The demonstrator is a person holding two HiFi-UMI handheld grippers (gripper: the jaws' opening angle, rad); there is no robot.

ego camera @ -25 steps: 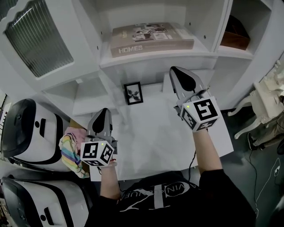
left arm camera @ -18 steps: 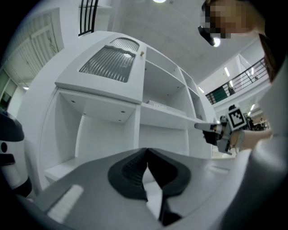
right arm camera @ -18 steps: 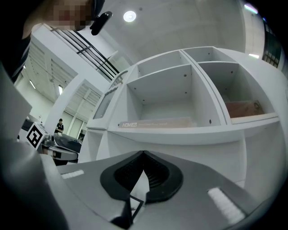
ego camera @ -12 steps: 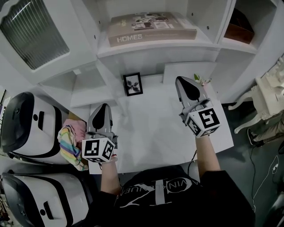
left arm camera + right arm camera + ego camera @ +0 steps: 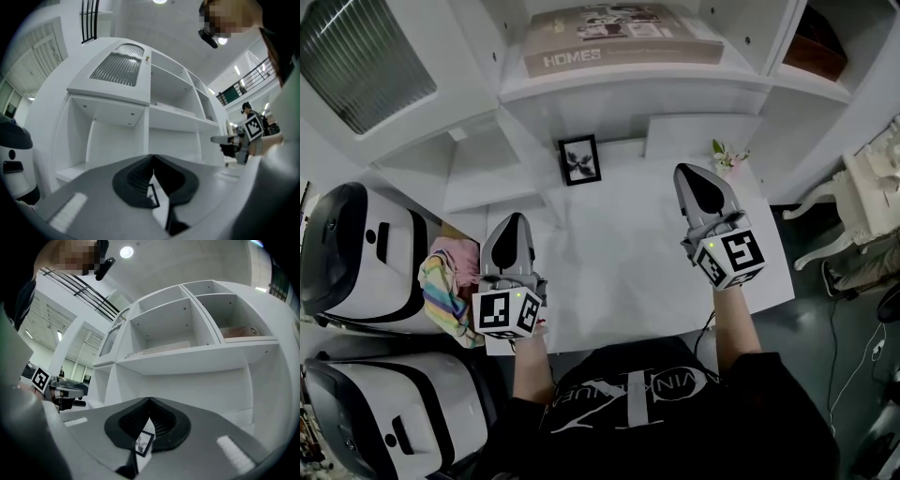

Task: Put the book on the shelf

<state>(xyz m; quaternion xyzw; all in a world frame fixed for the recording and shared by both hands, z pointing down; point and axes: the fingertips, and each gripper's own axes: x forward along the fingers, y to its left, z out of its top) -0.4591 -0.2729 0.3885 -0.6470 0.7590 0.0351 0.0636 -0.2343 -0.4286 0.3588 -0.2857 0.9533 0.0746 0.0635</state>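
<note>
The book [image 5: 619,37] lies flat on the white shelf [image 5: 628,89]. The left claw [image 5: 511,220] and the right claw [image 5: 691,172] are both shut tight and hold nothing. They hang over the white desk [image 5: 619,281], well apart, near a little picture frame [image 5: 580,160].
</note>
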